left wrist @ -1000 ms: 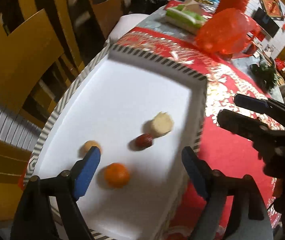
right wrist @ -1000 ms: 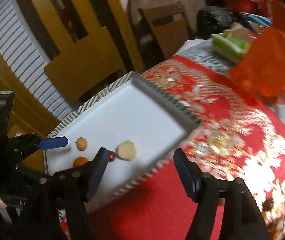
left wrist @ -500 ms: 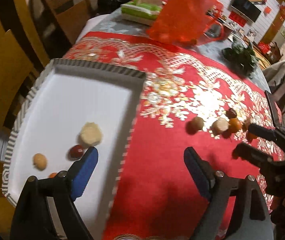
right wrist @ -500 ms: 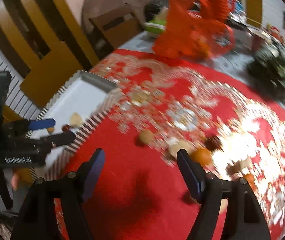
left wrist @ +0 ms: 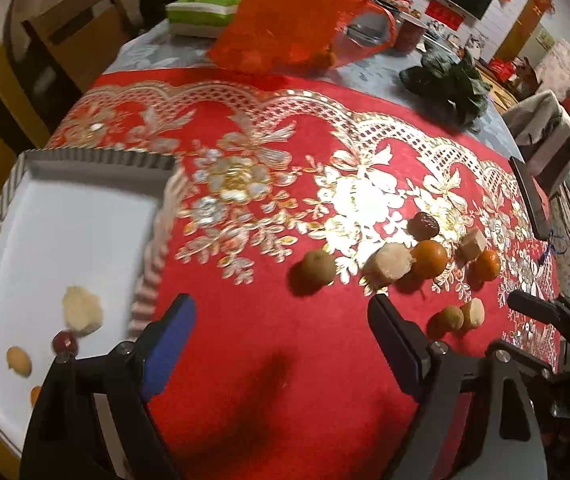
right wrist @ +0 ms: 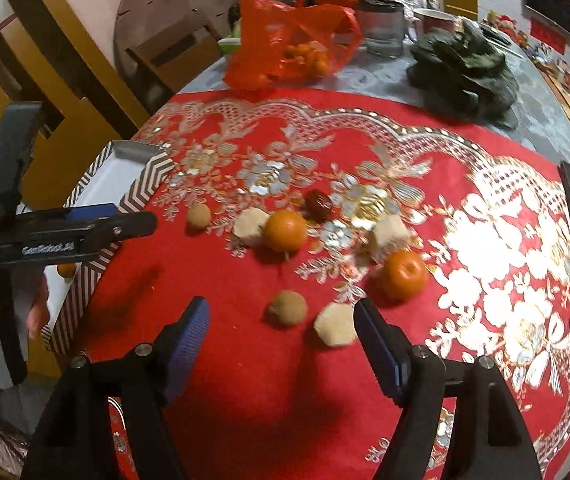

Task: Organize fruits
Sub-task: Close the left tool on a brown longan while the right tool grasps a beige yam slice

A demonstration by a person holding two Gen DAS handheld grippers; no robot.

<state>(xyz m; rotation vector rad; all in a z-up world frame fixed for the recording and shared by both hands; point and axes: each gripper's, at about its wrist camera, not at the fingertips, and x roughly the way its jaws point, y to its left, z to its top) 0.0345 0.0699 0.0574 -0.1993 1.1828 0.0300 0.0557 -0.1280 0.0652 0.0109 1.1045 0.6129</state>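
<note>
Right wrist view shows the right gripper (right wrist: 281, 344) with jaws apart and empty, angled down over the red cloth (right wrist: 245, 380), and the nearest loose fruits sit just ahead of its fingers: a small brown round fruit (right wrist: 287, 307) at about twelve o'clock from the gap and a pale peeled piece (right wrist: 336, 325) at one o'clock, almost against the right finger. My reading is that the step in hand is picking one of these for the striped tray (right wrist: 145, 184), which lies at ten o'clock; to do it well, centre the gap on the brown fruit alone, come down until both pads bracket its widest part, and close gently (round fruit tends to roll). The pale piece is so near that a wide descent could nudge it. Further out at twelve to one o'clock lie two oranges (right wrist: 286, 230), more pale chunks and a dark date, tightly grouped. The left gripper (left wrist: 281, 344) also stands open with nothing between its jaws, over bare cloth, with the tray's raised wall (left wrist: 153, 264) at nine o'clock and four fruits already inside. Open cloth between the cluster and the tray gives a free path, but the carry must lift over that wall, and the two grippers are near each other.
</note>
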